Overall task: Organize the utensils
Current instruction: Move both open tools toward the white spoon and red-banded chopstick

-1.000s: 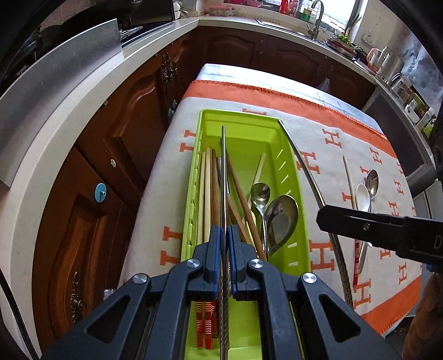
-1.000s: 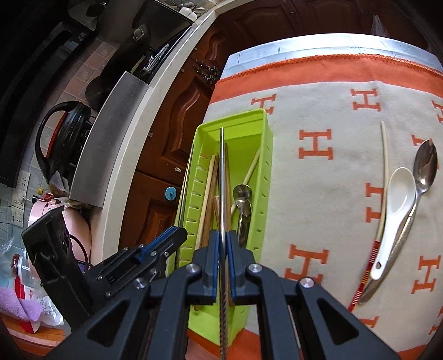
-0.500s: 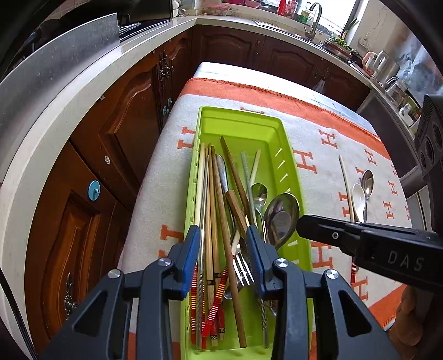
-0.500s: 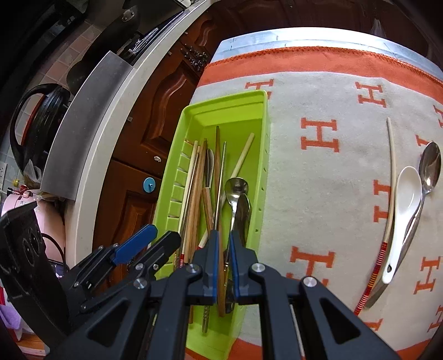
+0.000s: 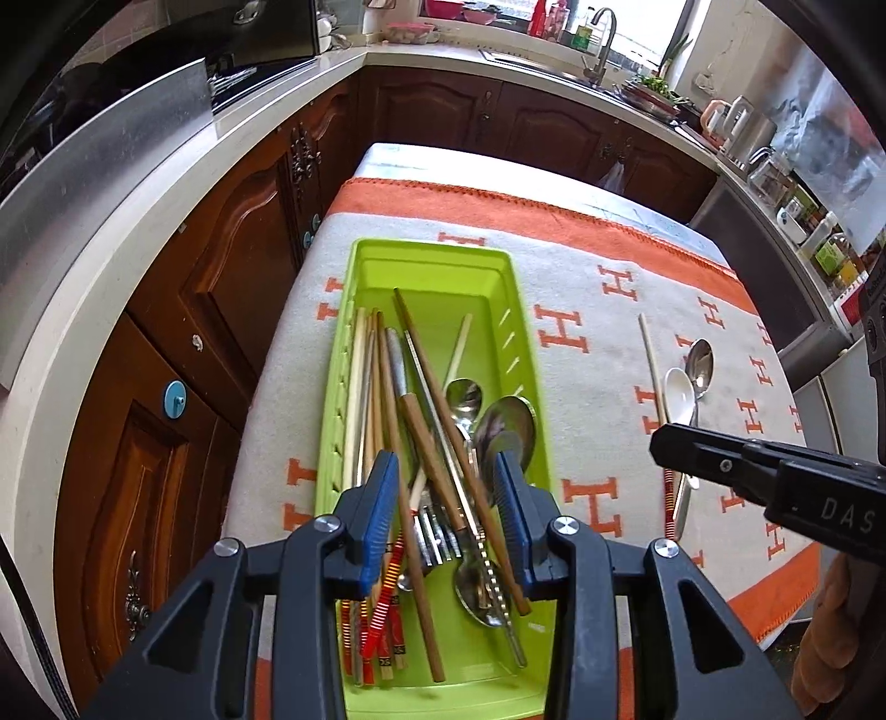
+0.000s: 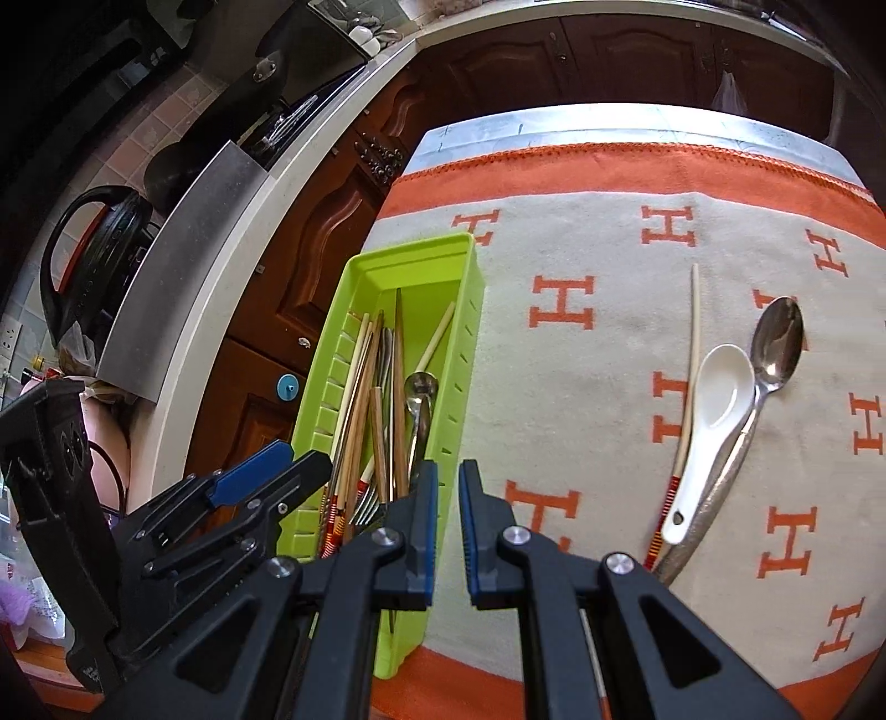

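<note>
A lime green tray [image 5: 432, 260] [image 6: 437, 249] lies on the orange and grey cloth and holds several chopsticks, spoons and a fork. My left gripper [image 5: 446, 471] is open and empty above the tray's near end. My right gripper [image 6: 447, 476] is slightly open and empty, just right of the tray's near wall; it shows as a dark bar in the left wrist view [image 5: 747, 471]. On the cloth to the right lie a single chopstick [image 6: 689, 360] [image 5: 653, 371], a white ceramic spoon [image 6: 714, 404] [image 5: 680, 393] and a metal spoon [image 6: 775, 343] [image 5: 699, 360].
The cloth-covered table [image 5: 609, 310] stands beside brown kitchen cabinets [image 5: 232, 266] with a pale countertop [image 5: 111, 232]. A sink and bottles sit at the far counter [image 5: 598, 33]. A black kettle [image 6: 94, 260] stands on the left counter.
Both grippers were shut on metal chopsticks over the tray. Both have opened and the chopsticks now lie in the tray. The right gripper has shifted right, off the tray.
</note>
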`<state>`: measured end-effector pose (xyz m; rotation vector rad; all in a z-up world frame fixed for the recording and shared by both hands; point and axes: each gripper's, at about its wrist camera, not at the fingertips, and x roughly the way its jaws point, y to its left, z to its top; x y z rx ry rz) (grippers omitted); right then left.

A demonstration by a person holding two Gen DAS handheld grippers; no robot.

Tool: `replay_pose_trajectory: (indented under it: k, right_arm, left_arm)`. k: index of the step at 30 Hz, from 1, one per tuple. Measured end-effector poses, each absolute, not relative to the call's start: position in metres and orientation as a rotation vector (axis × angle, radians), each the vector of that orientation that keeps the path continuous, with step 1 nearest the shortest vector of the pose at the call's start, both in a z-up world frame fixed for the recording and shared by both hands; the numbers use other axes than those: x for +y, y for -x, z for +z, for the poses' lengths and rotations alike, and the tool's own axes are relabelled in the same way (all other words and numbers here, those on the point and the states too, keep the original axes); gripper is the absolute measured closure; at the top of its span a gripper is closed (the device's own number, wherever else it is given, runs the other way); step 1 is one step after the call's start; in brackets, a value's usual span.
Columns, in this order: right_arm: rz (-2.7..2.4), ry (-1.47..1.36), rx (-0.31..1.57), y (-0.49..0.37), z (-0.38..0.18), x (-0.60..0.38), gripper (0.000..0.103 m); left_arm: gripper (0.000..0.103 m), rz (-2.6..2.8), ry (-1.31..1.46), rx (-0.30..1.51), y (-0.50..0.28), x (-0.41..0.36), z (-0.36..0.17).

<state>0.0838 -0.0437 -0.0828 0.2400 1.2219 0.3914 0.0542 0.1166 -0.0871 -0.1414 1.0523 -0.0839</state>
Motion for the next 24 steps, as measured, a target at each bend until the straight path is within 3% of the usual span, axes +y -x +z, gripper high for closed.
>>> replay_pose_trajectory:
  k: [7,12,20,24]
  right_arm:
    - [0.339,-0.276,1.167,-0.075,-0.067,-0.093,0.092]
    - [0.288,-0.324,1.145,-0.073,-0.065,-0.131,0.085]
    - [0.214,-0.372,1.110,-0.071,-0.072,-0.181,0.084]
    - [0.192,-0.404,1.110,-0.074,-0.081,-0.205,0.081]
  left_arm:
    - [0.067,-0.133,0.104,1.044,-0.058,0.086,-0.073]
    - [0.066,-0.182,0.068,1.045,-0.065,0.051,-0.066]
    - [0.066,-0.263,0.011,1.065,-0.086,-0.006,-0.068]
    - [0.060,-0.300,-0.013,1.083,-0.101,-0.031,-0.080]
